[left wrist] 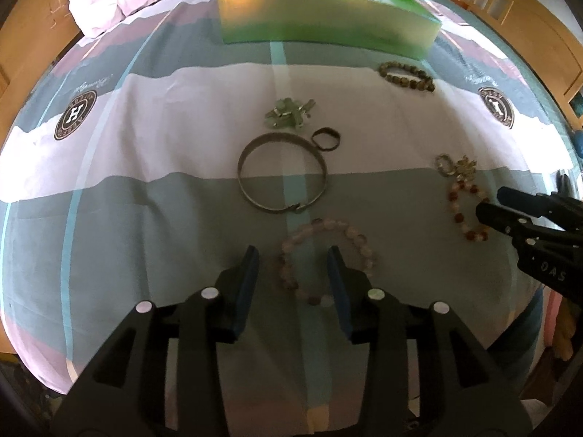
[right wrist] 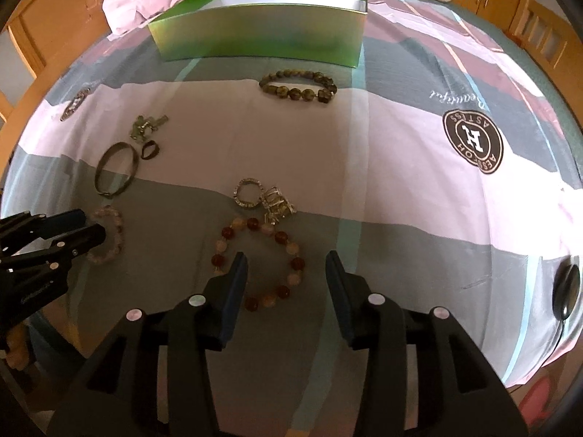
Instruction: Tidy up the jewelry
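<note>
Bedspread [left wrist: 182, 116] carries scattered jewelry before a green box [left wrist: 320, 22]; both tongs gape empty, left gripper [left wrist: 293, 255] over the pink bracelet [left wrist: 328, 258], right gripper [right wrist: 286, 260] over the red bracelet [right wrist: 258, 262], so pickup seems next: lower, then close.

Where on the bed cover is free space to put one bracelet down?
Bare cloth lies between the olive bead bracelet, the silver ring and the round logo. It is crowded on the left around the metal bangle and near both open grippers.

Dim, soft daylight; hazy glare mid-frame; strong fisheye bending and dark corners.
</note>
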Available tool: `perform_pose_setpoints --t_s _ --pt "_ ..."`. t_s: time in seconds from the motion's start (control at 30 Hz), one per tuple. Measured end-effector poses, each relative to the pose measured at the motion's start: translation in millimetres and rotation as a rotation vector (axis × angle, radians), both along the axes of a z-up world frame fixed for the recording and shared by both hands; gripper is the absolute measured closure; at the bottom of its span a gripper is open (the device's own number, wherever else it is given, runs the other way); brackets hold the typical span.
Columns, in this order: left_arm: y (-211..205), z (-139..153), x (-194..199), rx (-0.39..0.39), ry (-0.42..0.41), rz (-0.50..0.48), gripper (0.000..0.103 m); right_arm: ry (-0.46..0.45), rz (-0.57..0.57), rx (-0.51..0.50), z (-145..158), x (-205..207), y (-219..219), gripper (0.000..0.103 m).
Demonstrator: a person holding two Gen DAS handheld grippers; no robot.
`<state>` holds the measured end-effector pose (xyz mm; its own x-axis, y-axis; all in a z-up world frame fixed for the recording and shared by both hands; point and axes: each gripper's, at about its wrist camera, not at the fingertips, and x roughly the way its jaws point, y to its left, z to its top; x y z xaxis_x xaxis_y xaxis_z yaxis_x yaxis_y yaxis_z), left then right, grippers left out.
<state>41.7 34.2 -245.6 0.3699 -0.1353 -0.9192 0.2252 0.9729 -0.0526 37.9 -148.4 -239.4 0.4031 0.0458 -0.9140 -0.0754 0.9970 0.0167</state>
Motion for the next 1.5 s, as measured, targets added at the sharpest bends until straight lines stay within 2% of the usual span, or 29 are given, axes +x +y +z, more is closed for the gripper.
perform_pose_setpoints --t_s 0.17,0.23,0.27,0.3,0.37,0.47,0.63,0.8,0.93,1.1,1.27,1.37,1.5 --pt "-7 -3 -1 0.048 -0.021 -0.019 0.064 -0.01 0.009 -0.062 -10 1 9 0.059" --pt "-9 -4 -1 0.059 -0.025 -0.023 0.065 -0.023 0.029 -0.061 -9 0 13 0.069" --pt "-10 -4 -1 0.059 -0.03 -0.022 0.07 -0.026 0.042 -0.054 -9 -1 15 0.08" --pt "-10 -4 -1 0.052 -0.032 -0.022 0.082 -0.03 0.052 -0.059 -8 -2 19 0.093" --pt "-11 -1 -2 0.028 -0.032 -0.026 0.095 -0.029 0.068 -0.072 -7 -4 24 0.095" --pt "-12 7 -6 0.013 -0.05 -0.03 0.095 -0.053 0.079 -0.045 5 -7 26 0.095" --pt "-9 46 -14 -0.006 -0.141 -0.022 0.095 -0.175 0.076 -0.04 51 -17 27 0.095" --pt "-12 106 -12 -0.009 -0.299 -0.006 0.095 -0.355 0.044 -0.056 114 -19 26 0.095" --pt "-17 147 0 -0.039 -0.408 0.0 0.095 -0.47 0.037 -0.036 155 -8 25 0.095" --pt "-21 191 36 -0.073 -0.506 0.026 0.095 -0.569 0.0 0.01 199 23 15 0.095" --pt "-25 218 91 -0.117 -0.514 0.041 0.095 -0.592 -0.067 0.114 229 77 -4 0.095" --pt "-32 224 131 -0.103 -0.508 0.061 0.095 -0.58 -0.125 0.116 232 120 -11 0.095" --pt "-39 211 188 -0.074 -0.468 0.104 0.095 -0.505 -0.203 0.12 203 180 -18 0.095"
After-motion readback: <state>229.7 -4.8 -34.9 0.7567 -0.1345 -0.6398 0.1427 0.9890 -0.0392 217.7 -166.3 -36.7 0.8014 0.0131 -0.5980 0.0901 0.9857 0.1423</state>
